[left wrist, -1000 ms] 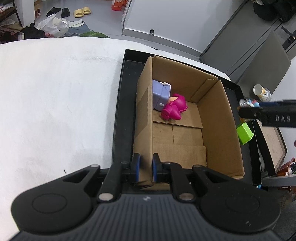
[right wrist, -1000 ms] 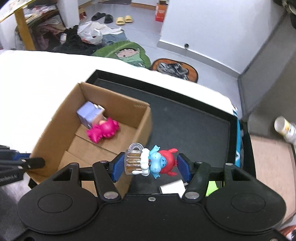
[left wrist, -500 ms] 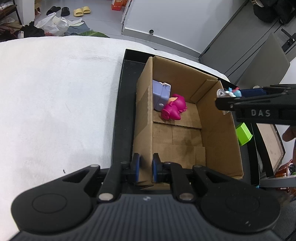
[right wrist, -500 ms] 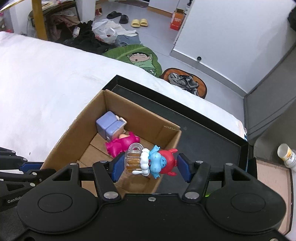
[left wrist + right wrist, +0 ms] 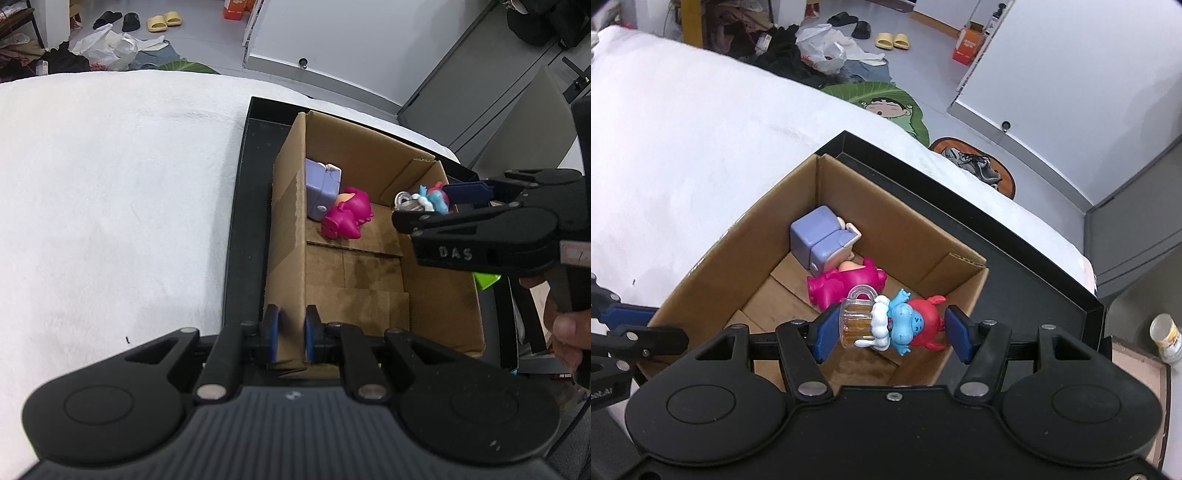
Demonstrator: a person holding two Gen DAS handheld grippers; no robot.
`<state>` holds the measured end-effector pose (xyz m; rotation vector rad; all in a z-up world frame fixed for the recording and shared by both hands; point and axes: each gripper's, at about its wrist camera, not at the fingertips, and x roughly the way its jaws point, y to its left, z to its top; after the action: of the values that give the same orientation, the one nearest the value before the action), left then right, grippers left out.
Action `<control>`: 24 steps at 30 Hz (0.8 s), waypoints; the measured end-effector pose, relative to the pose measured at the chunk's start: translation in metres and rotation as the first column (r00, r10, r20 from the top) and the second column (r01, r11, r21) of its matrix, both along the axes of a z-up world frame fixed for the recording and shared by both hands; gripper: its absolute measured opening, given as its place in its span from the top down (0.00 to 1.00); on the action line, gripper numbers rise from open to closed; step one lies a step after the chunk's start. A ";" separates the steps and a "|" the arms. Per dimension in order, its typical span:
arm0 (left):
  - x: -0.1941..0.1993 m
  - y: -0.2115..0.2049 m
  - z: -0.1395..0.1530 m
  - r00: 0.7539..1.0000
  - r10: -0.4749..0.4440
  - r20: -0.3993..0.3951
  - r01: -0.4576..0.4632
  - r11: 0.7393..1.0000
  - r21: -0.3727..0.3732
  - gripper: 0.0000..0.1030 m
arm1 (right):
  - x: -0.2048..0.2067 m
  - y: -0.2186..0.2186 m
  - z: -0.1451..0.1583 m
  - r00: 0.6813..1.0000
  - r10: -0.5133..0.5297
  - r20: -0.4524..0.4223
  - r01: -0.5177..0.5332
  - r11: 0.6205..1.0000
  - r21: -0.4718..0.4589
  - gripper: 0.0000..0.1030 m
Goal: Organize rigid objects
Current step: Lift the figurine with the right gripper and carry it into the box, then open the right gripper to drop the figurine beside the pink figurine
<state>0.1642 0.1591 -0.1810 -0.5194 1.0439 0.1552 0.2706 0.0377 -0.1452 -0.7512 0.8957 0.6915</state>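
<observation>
Now we hold the blue-and-red figurine (image 5: pixel 897 325) crosswise, pinched between our right gripper (image 5: pixel 892 328) fingers above the cardboard box (image 5: pixel 886 221) interior — our left gripper (image 5: pixel 288 332) fingers clamp its near wall.

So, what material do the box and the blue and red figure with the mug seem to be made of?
The box looks like plain brown corrugated cardboard, matte: fluting shows at a cut flap edge. The blue and red figure, held in the right gripper, looks like moulded hard plastic, smooth with a slight sheen; its mug part is clear and amber, probably transparent plastic.
</observation>
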 end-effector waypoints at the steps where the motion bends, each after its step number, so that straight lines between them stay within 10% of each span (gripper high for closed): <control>1: 0.000 0.000 0.000 1.000 0.002 0.000 -0.002 1.000 -0.003 0.87 | -0.001 0.001 -0.001 1.000 0.007 -0.003 -0.007 1.000 -0.003 0.42; 24: 0.001 0.000 -0.001 1.000 0.000 -0.006 0.000 1.000 -0.001 0.87 | -0.007 0.009 -0.019 0.997 0.046 0.055 -0.041 0.996 -0.084 0.38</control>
<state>0.1650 0.1591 -0.1819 -0.5202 1.0498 0.1569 0.2633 0.0467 -0.1641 -0.8620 0.8620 0.6712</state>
